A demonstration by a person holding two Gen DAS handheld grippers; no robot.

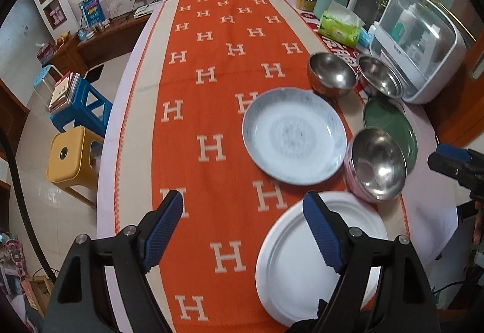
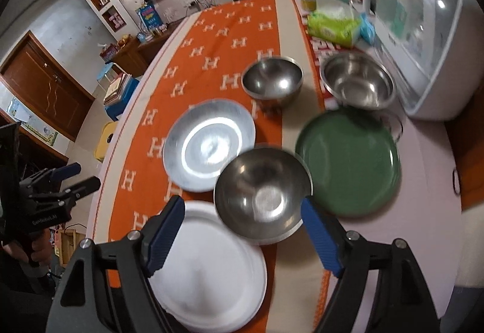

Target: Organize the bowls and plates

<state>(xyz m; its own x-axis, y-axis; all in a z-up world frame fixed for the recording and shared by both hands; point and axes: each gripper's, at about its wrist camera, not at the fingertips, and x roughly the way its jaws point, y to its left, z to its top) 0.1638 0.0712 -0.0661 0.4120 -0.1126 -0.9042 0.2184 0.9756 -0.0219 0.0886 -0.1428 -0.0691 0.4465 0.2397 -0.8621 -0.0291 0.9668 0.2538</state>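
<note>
- The left hand-held gripper (image 1: 242, 230) and the right hand-held gripper (image 2: 243, 227) both stand wide, with nothing between the fingers.
- Three plates lie singly on the tabletop (image 1: 136, 109): white plate (image 1: 302, 281) nearest, pale blue plate (image 1: 295, 136) beyond it, green plate (image 2: 348, 163) to the right.
- Three steel bowls sit apart: near bowl (image 2: 262, 195) between the plates, two far bowls (image 2: 272, 81) (image 2: 358, 81) behind.
- Judging by this, little is sorted; the stacking of plates and the nesting of bowls remain.

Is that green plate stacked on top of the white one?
No: the green plate lies flat on the table by itself, off to the right of the white plate, with a steel bowl between them.
</note>
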